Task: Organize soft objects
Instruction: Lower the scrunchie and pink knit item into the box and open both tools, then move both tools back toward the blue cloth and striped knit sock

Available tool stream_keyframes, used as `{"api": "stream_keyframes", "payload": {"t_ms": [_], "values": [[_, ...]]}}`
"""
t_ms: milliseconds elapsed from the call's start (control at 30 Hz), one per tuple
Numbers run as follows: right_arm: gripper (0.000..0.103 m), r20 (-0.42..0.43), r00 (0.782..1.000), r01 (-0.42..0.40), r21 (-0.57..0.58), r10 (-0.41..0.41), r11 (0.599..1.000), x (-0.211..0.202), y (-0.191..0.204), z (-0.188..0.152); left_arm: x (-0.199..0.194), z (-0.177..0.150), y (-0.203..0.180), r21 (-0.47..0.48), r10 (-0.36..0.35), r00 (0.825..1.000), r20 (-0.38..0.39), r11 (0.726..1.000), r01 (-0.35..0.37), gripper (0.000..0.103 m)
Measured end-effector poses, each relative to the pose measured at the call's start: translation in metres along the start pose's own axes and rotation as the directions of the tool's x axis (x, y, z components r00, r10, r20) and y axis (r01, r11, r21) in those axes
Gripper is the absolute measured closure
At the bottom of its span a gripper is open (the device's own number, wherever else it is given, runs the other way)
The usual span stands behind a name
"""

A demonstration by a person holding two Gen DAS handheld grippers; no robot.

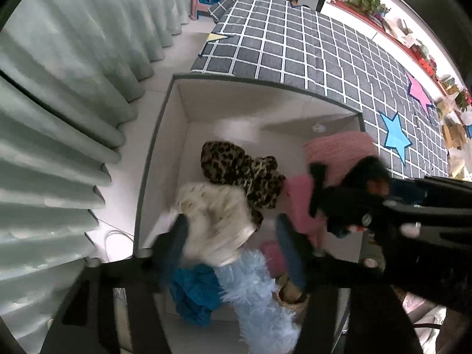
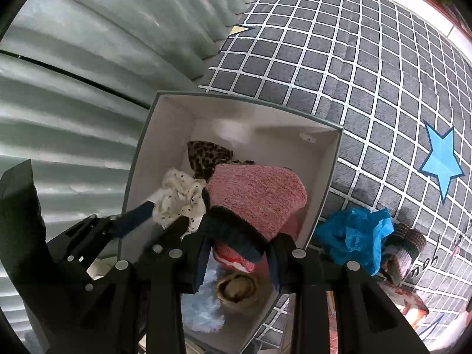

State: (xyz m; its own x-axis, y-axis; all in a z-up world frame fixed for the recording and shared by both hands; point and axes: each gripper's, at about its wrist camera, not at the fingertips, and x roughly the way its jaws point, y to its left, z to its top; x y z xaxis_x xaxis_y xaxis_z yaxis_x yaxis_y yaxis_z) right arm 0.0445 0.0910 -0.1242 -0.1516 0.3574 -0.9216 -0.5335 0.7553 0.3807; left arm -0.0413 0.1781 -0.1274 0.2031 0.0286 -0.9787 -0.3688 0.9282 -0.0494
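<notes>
I hold right tool (image 2: pixel 236 236) clamped on pink knit hat (image 2: pixel 256 194) above box (image 2: pixel 141 153). Left tool (image 1: pixel 233 236) wide over white fluffy item (image 1: pixel 215 215). Risk: tools collide; hat snags rim.

Very little can be read here. In the right wrist view, dark handwritten-style lettering (image 2: pixel 419 268) runs along the checked grey bed cover (image 2: pixel 339 59), near the lower right edge, just past the crumpled blue cloth (image 2: pixel 354 236). It stands sideways to the camera and is bent by the lens; a few letters show (something like "noh" or "you", I cannot tell which), and a few more strokes above them are too partly seen to make out. The left wrist view shows no legible writing, label, brand or number on anything.
</notes>
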Motion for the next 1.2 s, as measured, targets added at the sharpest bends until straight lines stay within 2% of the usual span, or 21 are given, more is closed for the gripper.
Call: {"api": "stream_keyframes", "payload": {"t_ms": [67, 167, 233, 267, 400, 500, 733, 933, 1067, 1200], "values": [[0.043, 0.01, 1.0, -0.004, -0.003, 0.004, 1.0, -0.003, 0.001, -0.001, -0.002, 0.0, 0.0, -0.002, 0.001, 1.0, -0.004, 1.0, -0.001, 0.022], [0.043, 0.017, 1.0, -0.006, -0.007, 0.007, 1.0, -0.006, 0.004, -0.002, -0.003, -0.001, 0.001, -0.009, 0.006, 1.0, -0.002, 1.0, -0.006, 0.017], [0.026, 0.025, 1.0, -0.003, -0.01, 0.003, 1.0, -0.01, 0.006, -0.003, -0.004, -0.002, 0.002, -0.017, 0.006, 1.0, -0.003, 1.0, -0.006, 0.008], [0.014, 0.032, 0.999, 0.004, -0.009, -0.003, 1.0, -0.012, 0.007, -0.003, -0.004, -0.003, 0.003, -0.023, 0.006, 1.0, -0.006, 1.0, -0.007, 0.001], [0.013, 0.045, 0.999, 0.02, -0.003, -0.02, 1.0, -0.022, 0.006, -0.004, -0.01, -0.003, 0.005, -0.047, -0.007, 1.0, 0.004, 0.999, 0.007, 0.0], [0.013, 0.057, 0.998, -0.003, 0.028, 0.001, 1.0, -0.036, -0.003, -0.007, -0.021, 0.001, 0.002, -0.048, -0.034, 0.999, 0.02, 0.998, 0.035, 0.0], [0.013, 0.102, 0.995, -0.039, 0.151, 0.024, 0.988, -0.076, -0.055, -0.011, -0.048, 0.02, -0.029, 0.033, -0.098, 0.995, 0.035, 0.995, 0.097, 0.0], [0.013, 0.124, 0.992, -0.014, 0.297, -0.024, 0.955, -0.095, -0.123, -0.03, -0.055, 0.037, -0.084, 0.155, -0.158, 0.987, -0.032, 0.975, 0.161, 0.0], [0.013, 0.081, 0.996, -0.005, 0.407, -0.031, 0.913, -0.08, -0.167, -0.048, -0.049, 0.046, -0.121, 0.209, -0.167, 0.982, -0.088, 0.961, 0.182, 0.0], [0.013, 0.015, 1.0, 0.001, 0.482, -0.009, 0.876, -0.048, -0.201, -0.063, -0.038, 0.054, -0.145, 0.228, -0.152, 0.977, -0.147, 0.956, 0.183, 0.0]]}}
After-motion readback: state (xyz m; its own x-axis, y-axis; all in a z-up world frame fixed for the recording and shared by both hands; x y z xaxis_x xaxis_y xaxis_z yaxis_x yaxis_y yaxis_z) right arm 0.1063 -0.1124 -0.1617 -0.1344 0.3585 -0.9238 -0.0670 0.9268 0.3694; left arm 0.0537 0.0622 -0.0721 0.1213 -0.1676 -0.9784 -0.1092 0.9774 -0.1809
